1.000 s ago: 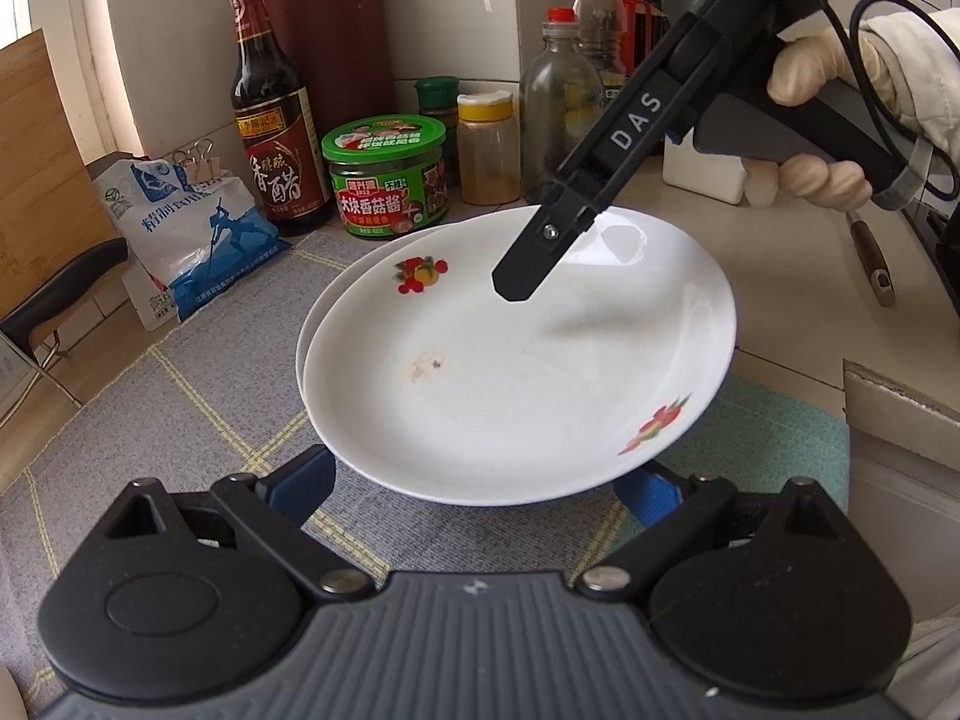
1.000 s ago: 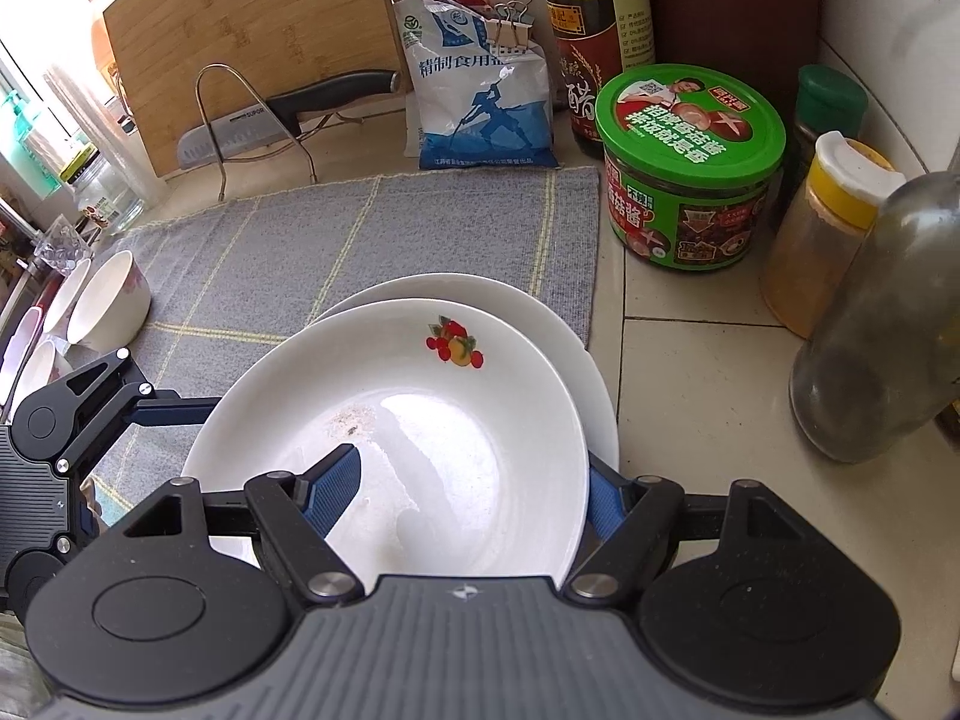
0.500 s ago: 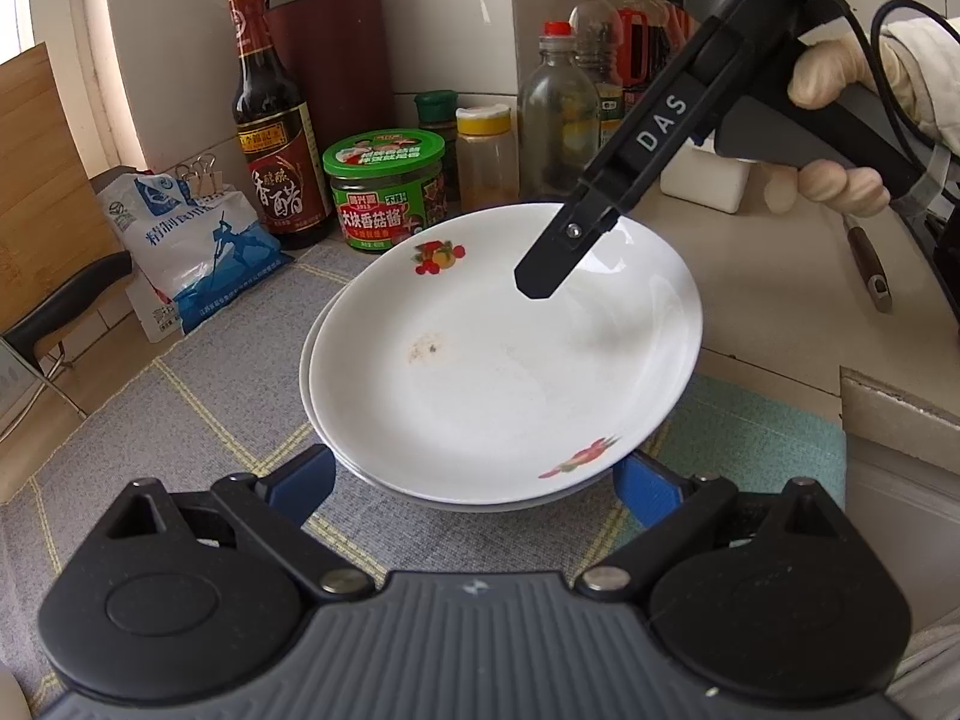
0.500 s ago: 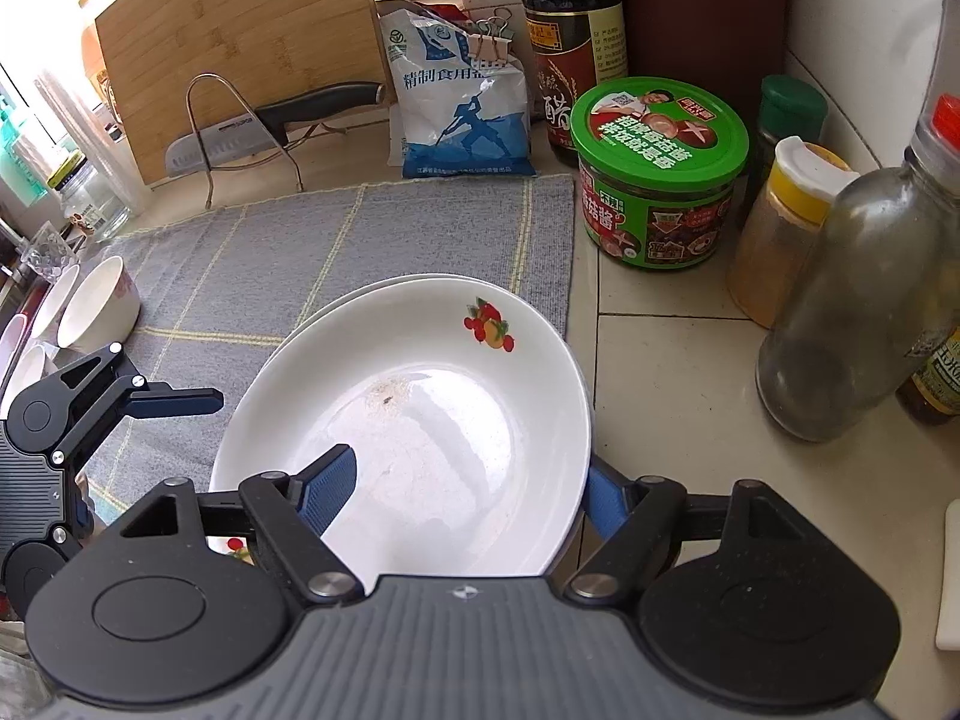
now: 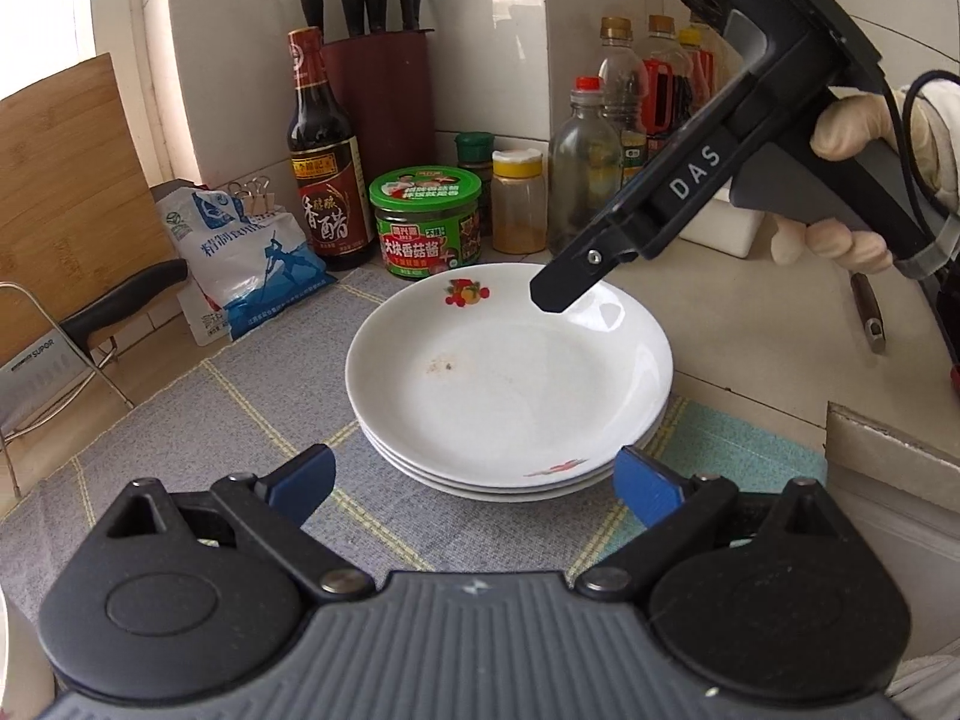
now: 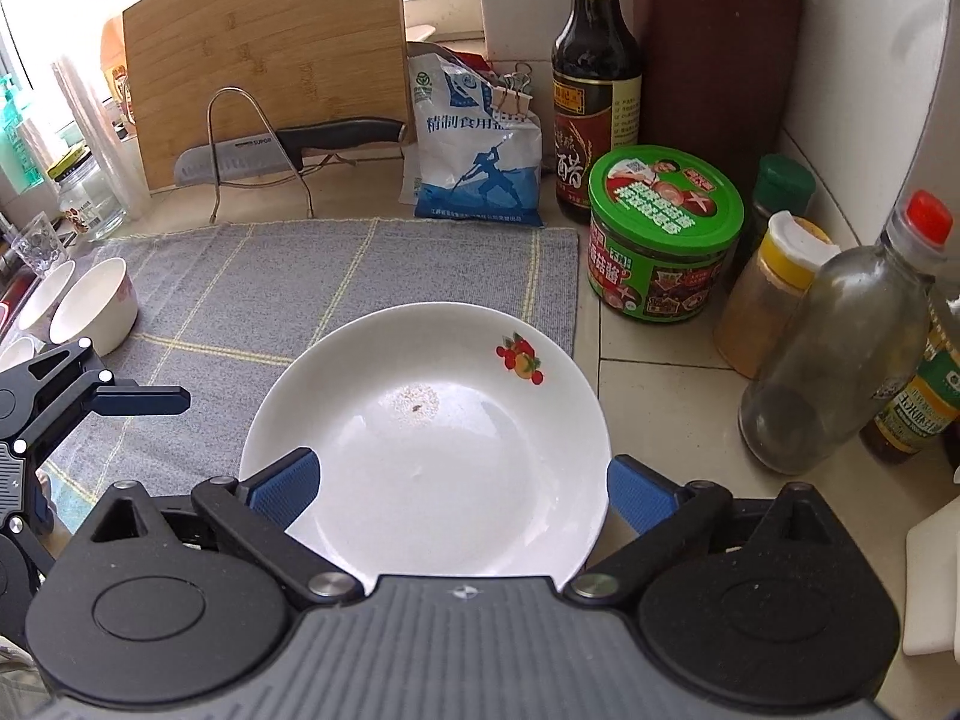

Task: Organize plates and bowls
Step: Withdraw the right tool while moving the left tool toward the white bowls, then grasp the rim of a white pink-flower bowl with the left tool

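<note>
Holding a gripper in each hand over a kitchen counter, we look down on a stack of white plates (image 5: 510, 396) resting on the grey checked mat (image 6: 270, 282); the stack's far edge reaches past the mat toward the tiled counter. The top plate carries a small fruit motif near its rim and a few specks at its centre.

Our left gripper (image 5: 474, 483) hangs just short of the stack's near edge, its blue pads spread wide apart with nothing between them. Our right gripper (image 6: 459, 489) is opening, its blue pads standing off either side of the top plate's near rim, apart from the china; from the left wrist view its black finger tip hovers above the plate's far rim, a gloved hand (image 5: 846, 180) on the handle.

Behind the plates stand a green-lidded jar (image 6: 663, 234), a dark vinegar bottle (image 5: 321, 162), a blue-and-white salt bag (image 6: 474, 150), a yellow-capped spice jar (image 5: 519, 201) and a clear bottle with a red cap (image 6: 840, 348). At the mat's left edge sit small white bowls (image 6: 93, 306). A cleaver (image 6: 288, 147) lies on a wire rack before a bamboo cutting board (image 6: 270, 48).
</note>
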